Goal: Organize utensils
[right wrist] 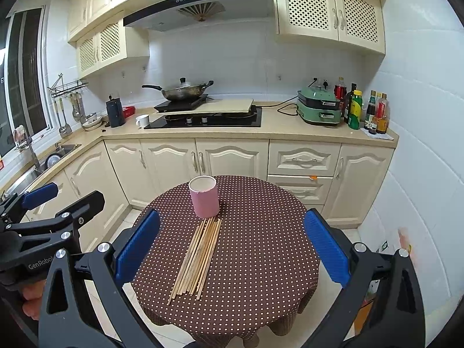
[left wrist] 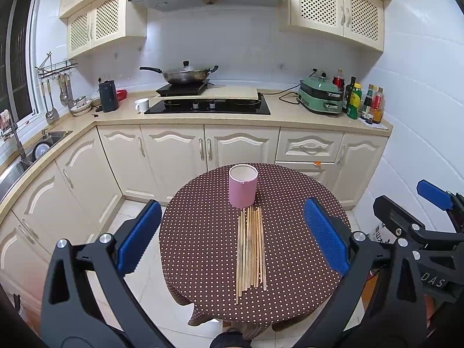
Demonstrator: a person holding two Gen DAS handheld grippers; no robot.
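Observation:
Several wooden chopsticks (left wrist: 251, 249) lie side by side on a round table with a brown dotted cloth (left wrist: 203, 246). A pink cylindrical holder (left wrist: 243, 185) stands upright and empty just behind their far ends. My left gripper (left wrist: 232, 240) is open and empty, held above the table's near side with the chopsticks between its blue pads. The right wrist view shows the chopsticks (right wrist: 198, 256), the holder (right wrist: 204, 196) and the cloth (right wrist: 261, 246). My right gripper (right wrist: 230, 246) is open and empty, above the table to the right of the chopsticks.
The right gripper's body (left wrist: 420, 226) shows at the right of the left wrist view; the left gripper's body (right wrist: 43, 223) shows at the left of the right wrist view. Cream cabinets (left wrist: 203, 148), a hob (left wrist: 208, 105) and a wok (left wrist: 185, 75) stand behind the table.

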